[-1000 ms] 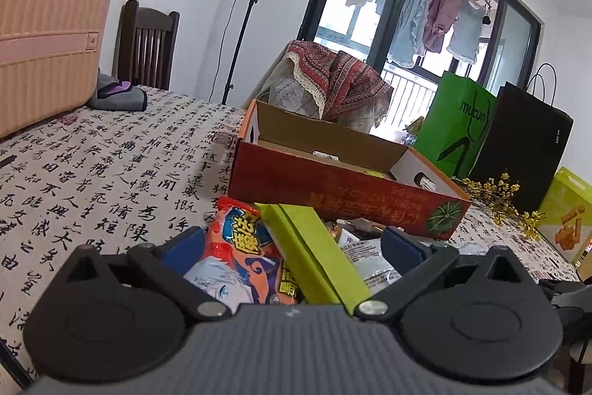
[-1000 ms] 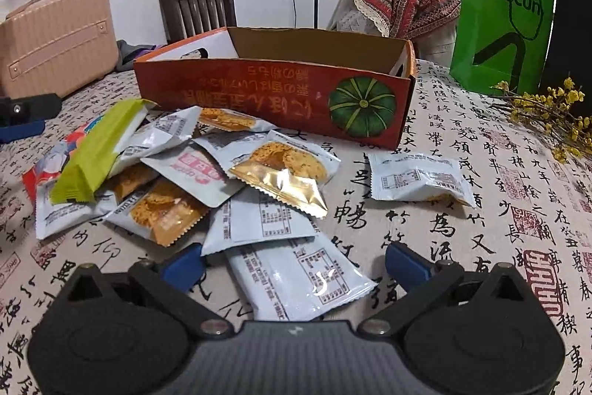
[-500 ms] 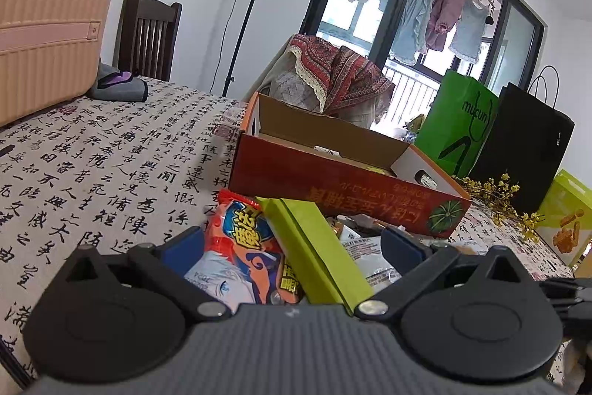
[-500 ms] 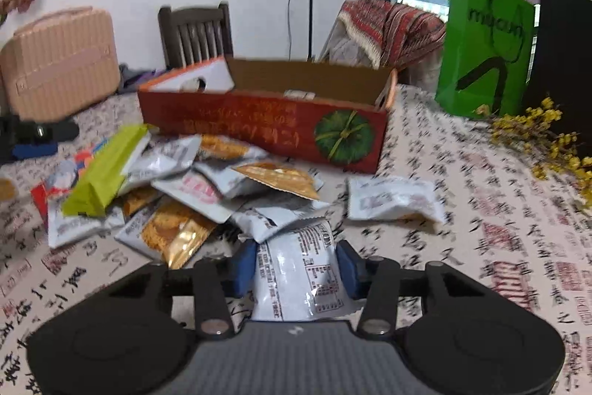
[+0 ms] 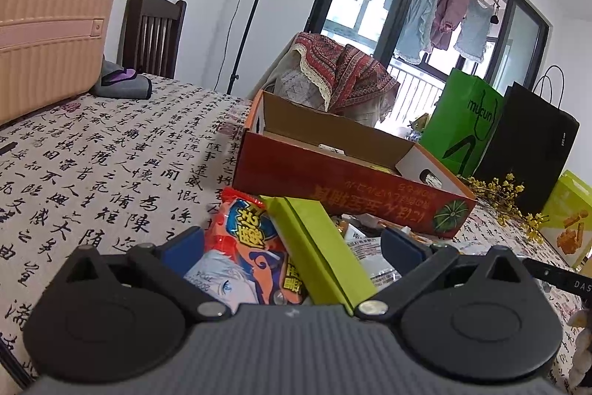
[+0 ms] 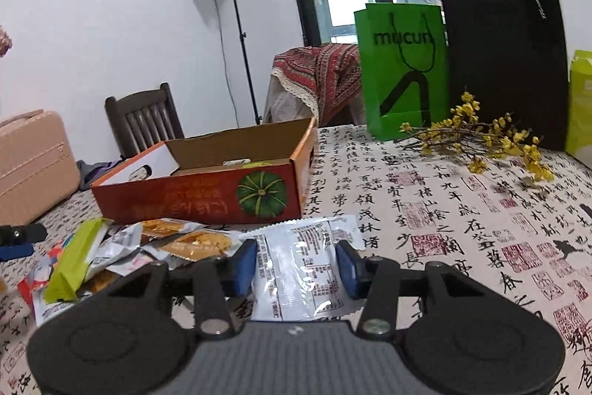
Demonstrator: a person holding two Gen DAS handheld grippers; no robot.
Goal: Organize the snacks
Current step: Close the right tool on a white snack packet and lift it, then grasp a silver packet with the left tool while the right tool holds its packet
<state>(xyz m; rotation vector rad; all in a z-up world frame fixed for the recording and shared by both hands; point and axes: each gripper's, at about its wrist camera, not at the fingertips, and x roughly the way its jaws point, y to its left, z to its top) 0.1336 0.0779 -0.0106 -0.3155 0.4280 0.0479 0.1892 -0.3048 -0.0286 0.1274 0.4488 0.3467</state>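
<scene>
In the right wrist view my right gripper (image 6: 296, 263) is shut on a white snack packet (image 6: 301, 269), lifted off the table in front of the open orange cardboard box (image 6: 207, 198). A heap of snack packets (image 6: 177, 241) lies left of it, with a lime-green bar (image 6: 74, 261) at its edge. In the left wrist view my left gripper (image 5: 292, 245) stands open, low over an orange snack bag (image 5: 251, 247) and the lime-green bar (image 5: 318, 250), which lie between its fingers without either pad pressing. The box (image 5: 340, 180) is just beyond them.
A pink suitcase (image 5: 44, 24) and a grey pouch (image 5: 124, 86) sit at the table's far left. A green paper bag (image 6: 403, 69), a black bag (image 6: 503, 58) and a sprig of yellow flowers (image 6: 481, 136) stand at the back right. A wooden chair (image 6: 144, 121) is behind the box.
My right gripper closed on the white packet, raised it and swung to the right with a roll. The left gripper stayed where it was.
</scene>
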